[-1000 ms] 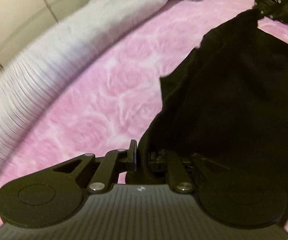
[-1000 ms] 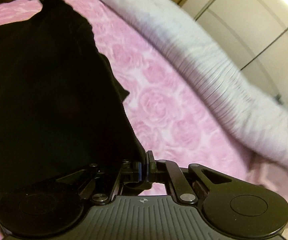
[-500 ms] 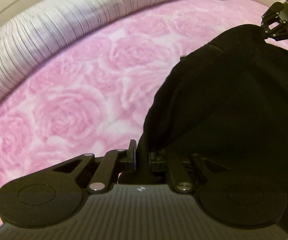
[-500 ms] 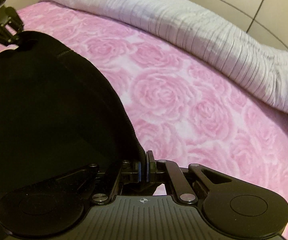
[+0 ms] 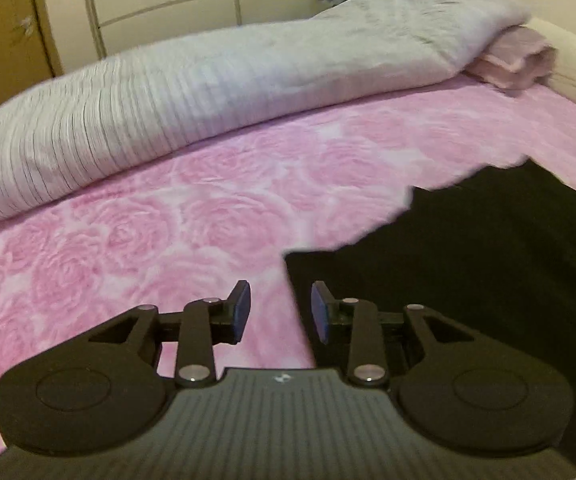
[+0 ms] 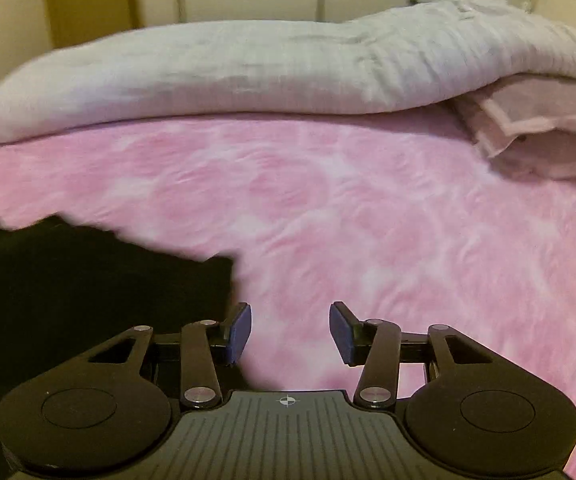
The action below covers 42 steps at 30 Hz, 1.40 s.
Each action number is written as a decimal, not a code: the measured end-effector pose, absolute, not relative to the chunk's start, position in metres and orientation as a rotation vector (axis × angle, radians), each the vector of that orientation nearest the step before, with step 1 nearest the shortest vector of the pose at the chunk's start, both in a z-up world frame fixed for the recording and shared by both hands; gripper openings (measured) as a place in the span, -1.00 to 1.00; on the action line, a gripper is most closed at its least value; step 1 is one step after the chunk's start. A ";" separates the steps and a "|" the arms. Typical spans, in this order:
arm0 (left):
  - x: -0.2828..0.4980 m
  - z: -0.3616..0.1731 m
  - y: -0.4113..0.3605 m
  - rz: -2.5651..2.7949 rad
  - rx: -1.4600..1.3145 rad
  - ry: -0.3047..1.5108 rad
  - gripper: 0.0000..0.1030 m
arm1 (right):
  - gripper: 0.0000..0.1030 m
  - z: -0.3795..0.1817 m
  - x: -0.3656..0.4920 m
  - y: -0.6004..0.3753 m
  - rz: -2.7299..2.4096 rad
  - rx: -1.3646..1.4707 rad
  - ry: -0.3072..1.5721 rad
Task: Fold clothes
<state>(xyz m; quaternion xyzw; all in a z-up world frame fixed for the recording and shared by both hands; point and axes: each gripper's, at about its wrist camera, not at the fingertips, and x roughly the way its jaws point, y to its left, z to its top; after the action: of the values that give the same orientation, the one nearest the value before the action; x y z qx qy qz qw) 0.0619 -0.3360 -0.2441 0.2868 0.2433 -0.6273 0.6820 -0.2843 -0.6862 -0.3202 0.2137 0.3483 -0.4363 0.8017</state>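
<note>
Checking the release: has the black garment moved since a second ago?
Yes. The black garment dropped from hanging between both shut grippers to lying flat on the pink rose-patterned bedspread; the left gripper and right gripper are open.

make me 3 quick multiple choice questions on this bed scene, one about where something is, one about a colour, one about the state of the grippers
1. Where does the black garment lie?
A. on the pink rose-patterned bedspread
B. draped over the rolled grey blanket
C. hanging from a wardrobe door

2. What colour are the pads on the fingers?
A. red
B. blue
C. white

3. What state are the two grippers in?
A. both shut on the garment
B. only the left one open
C. both open and holding nothing

Answers:
1. A, the dark cloth lies spread on the pink cover, apart from the grey roll at the far side.
2. B, the inner faces of the fingers show blue in both wrist views.
3. C, the left gripper and the right gripper both show a clear gap with only bedspread between the fingers.
</note>
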 end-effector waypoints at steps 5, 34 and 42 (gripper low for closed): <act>0.013 -0.247 -0.263 -1.485 0.669 0.511 -0.34 | -0.05 -0.328 -0.298 -0.591 -0.829 0.473 0.723; -0.137 -0.376 -0.188 -1.347 1.441 -0.366 -0.32 | -0.07 -0.441 -0.206 -0.394 -0.722 -0.690 1.073; -0.139 -0.359 -0.184 -1.406 1.497 -0.333 -0.83 | -0.63 -0.435 -0.242 -0.415 -0.652 -0.793 1.090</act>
<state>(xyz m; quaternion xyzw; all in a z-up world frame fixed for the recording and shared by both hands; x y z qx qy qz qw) -0.1389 -0.1836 -0.3591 0.6205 -0.1380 -0.5828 0.5062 -0.2416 -0.4154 -0.4352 -0.3606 0.4955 -0.2962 0.7326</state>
